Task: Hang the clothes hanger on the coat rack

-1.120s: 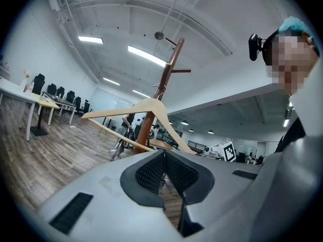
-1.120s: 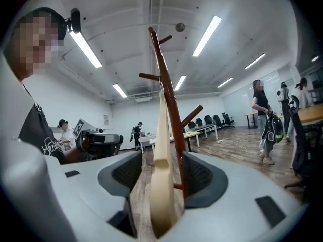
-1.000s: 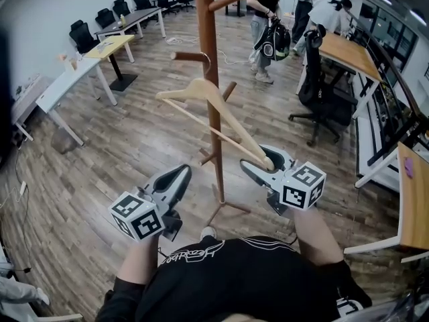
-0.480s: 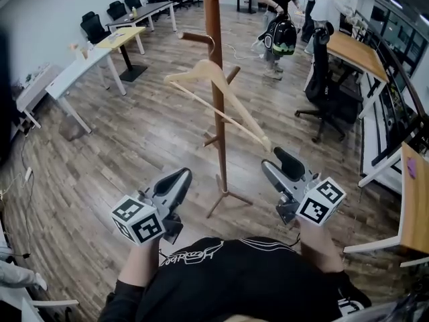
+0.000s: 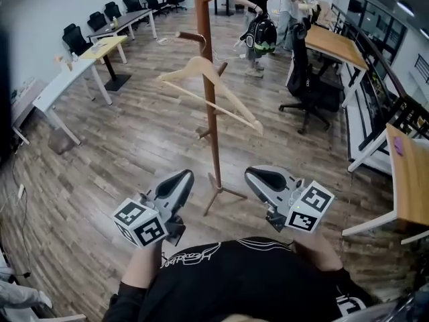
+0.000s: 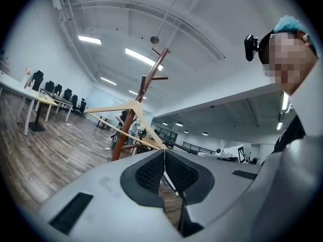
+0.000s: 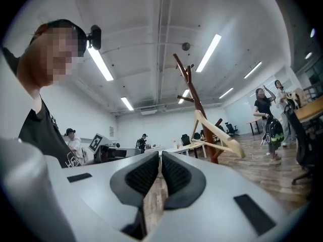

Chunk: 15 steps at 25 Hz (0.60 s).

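The coat rack (image 5: 209, 113) stands upright on the wooden floor (image 5: 134, 146), its pegs angled upward so a hook cannot slide off. The clothes hanger (image 5: 230, 94) hangs by its hook from a peg (image 5: 190, 37), one arm tilted low toward the person, so the task looks done. The right hand-held gripper (image 5: 253, 174), well clear of it, has just been closing its jaws on nothing. The left hand-held gripper (image 5: 181, 178) is likewise closed and empty.
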Tool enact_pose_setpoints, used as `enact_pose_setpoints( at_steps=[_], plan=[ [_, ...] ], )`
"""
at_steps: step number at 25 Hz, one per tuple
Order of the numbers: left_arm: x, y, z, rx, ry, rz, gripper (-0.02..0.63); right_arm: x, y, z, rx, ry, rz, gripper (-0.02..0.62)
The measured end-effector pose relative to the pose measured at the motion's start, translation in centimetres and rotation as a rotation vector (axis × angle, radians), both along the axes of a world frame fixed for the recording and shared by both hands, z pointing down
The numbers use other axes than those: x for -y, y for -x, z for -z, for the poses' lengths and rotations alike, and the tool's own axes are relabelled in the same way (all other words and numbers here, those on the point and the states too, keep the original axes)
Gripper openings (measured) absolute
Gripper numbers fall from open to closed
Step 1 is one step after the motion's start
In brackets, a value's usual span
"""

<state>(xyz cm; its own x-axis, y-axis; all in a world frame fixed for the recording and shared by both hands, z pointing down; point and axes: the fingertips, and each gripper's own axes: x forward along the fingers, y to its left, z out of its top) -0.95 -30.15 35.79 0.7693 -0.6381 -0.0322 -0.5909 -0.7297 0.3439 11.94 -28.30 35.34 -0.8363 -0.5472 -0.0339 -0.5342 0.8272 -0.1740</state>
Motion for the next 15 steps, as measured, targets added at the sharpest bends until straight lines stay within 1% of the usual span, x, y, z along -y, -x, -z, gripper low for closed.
enact_pose_setpoints(
  at_steps=[7, 12, 15],
  plan=[
    [-6.0, 3.3, -0.2, -0.024, 0.017, -0.034, 0.009, -6.9, 3.9, -1.3, 0.067, 0.129, 0.054, 0.044],
    [-10.2, 5.0, -0.7, -0.031, 0.016, -0.067, 0.009, -11.5, 6.6, -2.1, 0.047, 0.145, 0.045, 0.044],
    [-12.2, 5.5, -0.7, -0.033, 0.018, -0.079, 0.009, -13.6, 7.1, -2.1, 0.045, 0.155, 0.023, 0.041]
  ],
)
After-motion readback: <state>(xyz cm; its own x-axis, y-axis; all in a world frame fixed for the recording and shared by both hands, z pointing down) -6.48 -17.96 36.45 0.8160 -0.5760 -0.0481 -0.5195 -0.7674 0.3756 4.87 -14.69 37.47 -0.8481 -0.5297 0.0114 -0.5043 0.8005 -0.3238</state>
